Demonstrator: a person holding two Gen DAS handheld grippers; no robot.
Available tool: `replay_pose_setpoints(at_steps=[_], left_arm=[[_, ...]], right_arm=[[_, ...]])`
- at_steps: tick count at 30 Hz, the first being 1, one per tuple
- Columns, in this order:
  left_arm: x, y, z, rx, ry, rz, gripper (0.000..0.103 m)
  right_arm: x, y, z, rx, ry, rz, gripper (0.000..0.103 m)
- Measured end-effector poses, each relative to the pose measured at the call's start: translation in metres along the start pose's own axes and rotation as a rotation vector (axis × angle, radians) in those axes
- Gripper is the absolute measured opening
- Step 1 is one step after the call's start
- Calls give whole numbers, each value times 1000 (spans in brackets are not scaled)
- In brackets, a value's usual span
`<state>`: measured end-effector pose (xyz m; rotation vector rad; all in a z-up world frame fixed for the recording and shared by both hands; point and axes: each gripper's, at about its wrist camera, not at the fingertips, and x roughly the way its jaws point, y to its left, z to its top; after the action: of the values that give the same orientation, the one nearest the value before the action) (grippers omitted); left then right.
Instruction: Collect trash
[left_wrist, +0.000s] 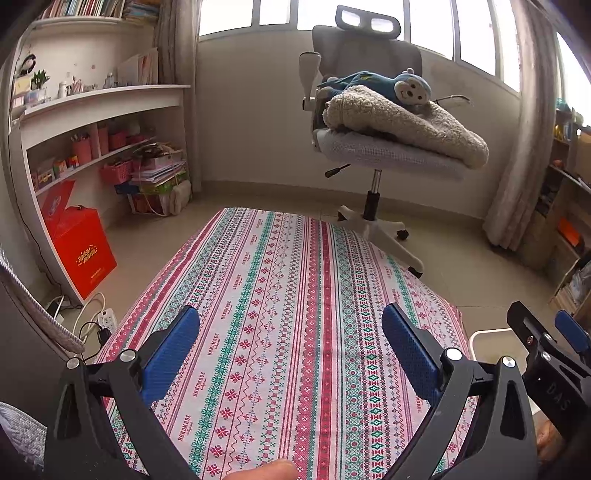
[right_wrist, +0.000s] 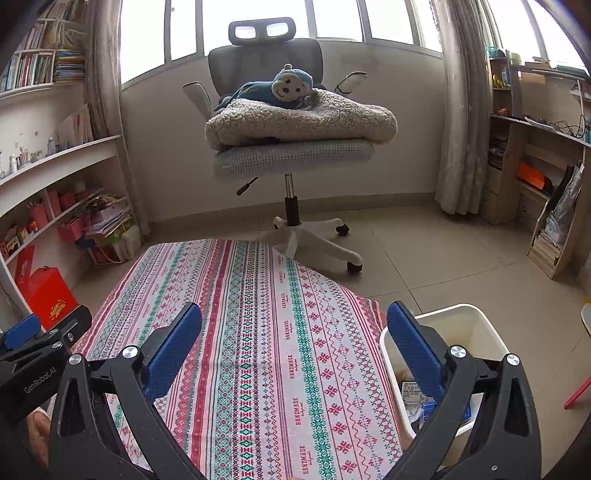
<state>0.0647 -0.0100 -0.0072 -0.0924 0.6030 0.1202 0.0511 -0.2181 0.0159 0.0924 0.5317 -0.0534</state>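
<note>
Both grippers are held with fingers spread wide and empty above the patterned tablecloth (right_wrist: 266, 350): the left gripper (left_wrist: 291, 354) and the right gripper (right_wrist: 295, 347). Scraps of trash (right_wrist: 415, 400) are seen inside the white bin (right_wrist: 480, 317), just beside the table's right edge.

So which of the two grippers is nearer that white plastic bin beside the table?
Right. The right gripper is beside the white plastic bin; the left gripper is farther, over the patterned tablecloth.
</note>
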Motion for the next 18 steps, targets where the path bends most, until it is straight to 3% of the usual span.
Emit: replay_pose_setpoints(at_steps=[18], left_arm=[[3, -2, -1, -3, 8, 0, 96]], right_arm=[[2, -3, -2, 3, 12, -11, 96]])
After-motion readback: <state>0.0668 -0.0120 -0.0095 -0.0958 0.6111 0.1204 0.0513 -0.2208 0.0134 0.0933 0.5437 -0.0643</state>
